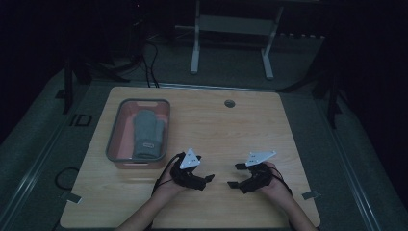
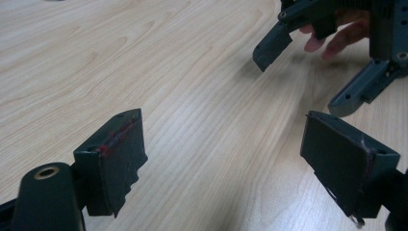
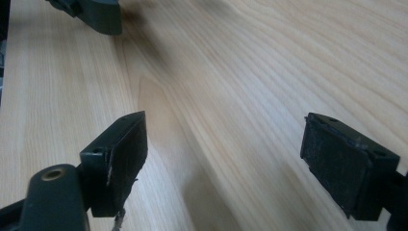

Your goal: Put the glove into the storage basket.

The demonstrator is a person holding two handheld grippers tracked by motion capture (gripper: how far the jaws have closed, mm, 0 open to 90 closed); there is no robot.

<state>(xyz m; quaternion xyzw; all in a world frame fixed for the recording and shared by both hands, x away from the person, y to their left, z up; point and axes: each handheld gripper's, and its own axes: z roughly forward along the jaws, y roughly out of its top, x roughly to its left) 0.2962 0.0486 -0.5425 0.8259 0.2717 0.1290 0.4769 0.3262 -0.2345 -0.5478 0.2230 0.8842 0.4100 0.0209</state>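
On the wooden worktop (image 1: 216, 125), the left hand-held gripper (image 1: 210, 179) and the right hand-held gripper (image 1: 233, 176) sit low over the near half, close to the near edge, tips turned toward each other with a bare strip of wood between them. Each is carried in a hand coming in from the near edge, the left hand (image 1: 166, 185) and the right hand (image 1: 278, 185), and each has a grey three-cornered plate on top. Both have their jaws spread wide with nothing between them; in the left gripper view and the right gripper view, only wood grain lies between the black pads. The left gripper view also catches the right hand-held gripper (image 2: 308, 72) just ahead. Toward the far left corner stands a grey-rimmed tray (image 1: 113, 139) with a pink inside, holding a grey mitten (image 1: 147, 132) that lies lengthwise, well apart from both tools.
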